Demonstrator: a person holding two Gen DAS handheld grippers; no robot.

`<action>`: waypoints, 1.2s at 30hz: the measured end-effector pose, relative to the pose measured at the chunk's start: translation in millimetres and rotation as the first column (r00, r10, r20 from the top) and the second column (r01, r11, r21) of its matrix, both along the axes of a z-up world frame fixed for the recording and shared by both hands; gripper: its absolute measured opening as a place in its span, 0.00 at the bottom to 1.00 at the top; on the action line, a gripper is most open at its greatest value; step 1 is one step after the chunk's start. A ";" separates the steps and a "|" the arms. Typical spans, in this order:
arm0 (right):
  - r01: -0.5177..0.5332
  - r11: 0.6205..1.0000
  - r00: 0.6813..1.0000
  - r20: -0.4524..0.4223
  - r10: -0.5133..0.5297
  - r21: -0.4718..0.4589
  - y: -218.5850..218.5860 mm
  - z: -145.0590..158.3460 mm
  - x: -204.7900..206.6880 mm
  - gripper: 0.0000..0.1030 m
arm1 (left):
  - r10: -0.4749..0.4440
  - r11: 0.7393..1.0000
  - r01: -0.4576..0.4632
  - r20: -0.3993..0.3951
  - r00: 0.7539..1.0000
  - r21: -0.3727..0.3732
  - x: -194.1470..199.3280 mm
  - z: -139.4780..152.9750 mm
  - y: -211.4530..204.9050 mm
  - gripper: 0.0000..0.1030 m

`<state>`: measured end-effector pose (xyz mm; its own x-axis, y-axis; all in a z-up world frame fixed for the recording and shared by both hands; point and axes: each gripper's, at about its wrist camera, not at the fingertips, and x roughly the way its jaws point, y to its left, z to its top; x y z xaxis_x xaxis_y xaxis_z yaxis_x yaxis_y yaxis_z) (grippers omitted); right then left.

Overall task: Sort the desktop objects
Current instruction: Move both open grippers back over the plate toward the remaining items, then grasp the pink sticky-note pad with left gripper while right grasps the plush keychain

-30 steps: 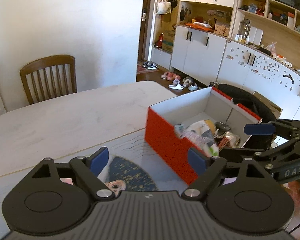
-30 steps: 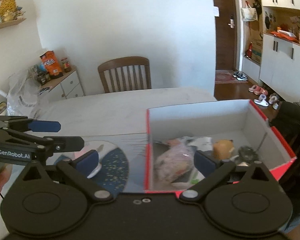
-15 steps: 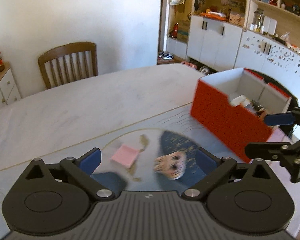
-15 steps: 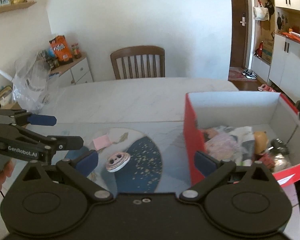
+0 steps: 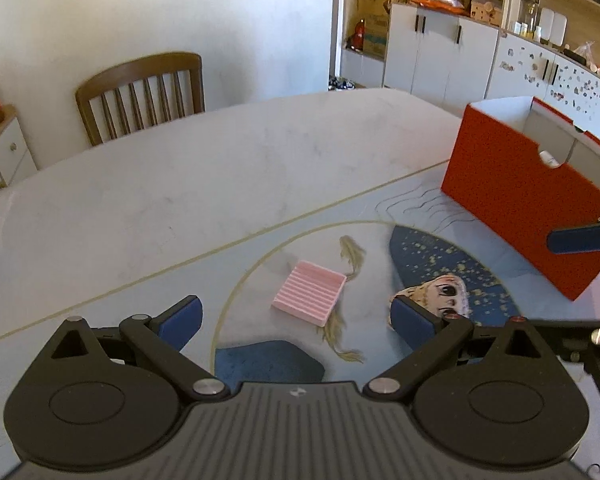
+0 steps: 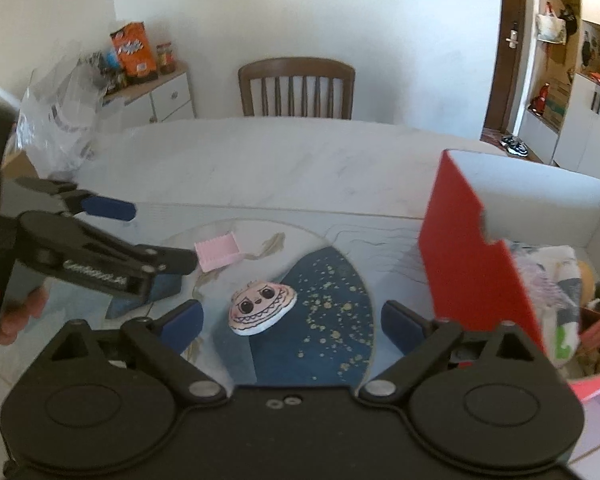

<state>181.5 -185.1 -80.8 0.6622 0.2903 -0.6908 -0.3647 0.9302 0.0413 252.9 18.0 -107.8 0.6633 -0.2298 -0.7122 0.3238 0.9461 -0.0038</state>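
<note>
Seen from the left wrist, the left claw (image 5: 296, 320) is hovering low over the desk (image 5: 180, 184) with its blue pads spread wide and nothing between them, while a pink ridged pad (image 5: 310, 298) is lying flat on the painted mat (image 5: 452, 264) almost squarely in the gap ahead. A cartoon-face charm (image 5: 440, 294) is resting just beside the right-hand fingertip, and the red box (image 5: 516, 196) is standing well apart at the desk's right end, with a slice of the right claw (image 5: 580, 240) poking in at the frame's edge. From the right wrist, the right claw (image 6: 292, 322) is also gaping wide and empty, with the cartoon-face charm (image 6: 260, 306) sitting between its pads and a little forward. The left claw (image 6: 136, 236) is reaching in from the left, its lower finger covering a corner of the pink ridged pad (image 6: 220, 248). The red box (image 6: 472, 280), already holding a jumble of packets, is waiting to the right. The step in hand looks like a pick-up of the two remaining loose items. Doing it well probably means each claw coming down level until its pads straddle its own target, closing on the thin edges rather than the flat face, and keeping the two claws from crowding one another over the mat before carrying across to the box.
</note>
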 end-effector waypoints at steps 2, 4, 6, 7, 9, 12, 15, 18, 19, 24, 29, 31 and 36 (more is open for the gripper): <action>-0.014 1.000 1.000 -0.006 0.014 -0.011 4.2 -5.0 4.0 0.89 | -0.001 1.000 0.001 -0.012 1.000 0.005 7.5 -7.9 -0.8 0.98; -0.025 0.999 1.000 -0.014 0.025 -0.021 7.8 -10.1 9.4 0.87 | -0.002 1.000 0.002 -0.019 1.000 0.006 14.3 -14.2 -0.6 0.98; -0.038 0.999 0.999 -0.025 0.037 -0.029 10.7 -15.1 14.4 0.84 | -0.002 1.000 0.002 -0.022 1.000 0.010 18.9 -18.5 -0.1 0.98; -0.044 0.999 0.999 -0.030 0.043 -0.032 12.1 -17.9 16.5 0.83 | -0.001 1.000 0.001 -0.023 1.000 0.013 21.3 -20.6 0.7 0.98; -0.058 0.998 0.998 -0.040 0.057 -0.037 14.7 -22.7 20.4 0.80 | -0.008 1.000 0.008 -0.022 1.000 0.014 25.2 -24.4 1.4 0.98; -0.076 0.996 0.996 -0.050 0.073 -0.044 19.3 -28.5 24.4 0.77 | -0.029 0.999 0.029 -0.022 0.999 0.019 28.9 -28.6 0.5 0.97; -0.086 0.995 0.995 -0.057 0.084 -0.043 21.6 -31.6 27.7 0.75 | -0.045 0.999 0.045 -0.028 0.999 0.017 31.1 -32.6 -1.3 0.97; -0.094 0.995 0.994 -0.062 0.091 -0.045 23.8 -35.0 30.6 0.74 | -0.060 0.998 0.060 -0.030 0.998 0.018 30.5 -35.9 -3.4 0.91; -0.095 0.994 0.994 -0.064 0.093 -0.045 24.3 -36.0 31.6 0.73 | -0.063 0.998 0.063 -0.020 0.998 0.027 29.3 -36.2 -4.2 0.89; -0.106 0.993 0.992 -0.077 0.102 -0.046 26.0 -40.9 35.4 0.68 | -0.080 0.997 0.080 -0.001 0.997 0.018 26.3 -36.1 -6.6 0.81; -0.115 0.992 0.991 -0.081 0.111 -0.050 27.9 -43.8 38.1 0.62 | -0.100 0.995 0.099 0.016 0.995 0.016 22.5 -36.0 -8.9 0.74; -0.117 0.992 0.990 -0.079 0.113 -0.054 28.3 -44.3 39.1 0.60 | -0.103 0.995 0.102 0.019 0.995 0.013 21.8 -36.2 -8.8 0.72; -0.106 0.993 0.992 -0.078 0.103 -0.043 27.6 -44.2 42.5 0.49 | -0.103 0.995 0.103 0.033 0.994 0.011 19.1 -35.5 -8.3 0.61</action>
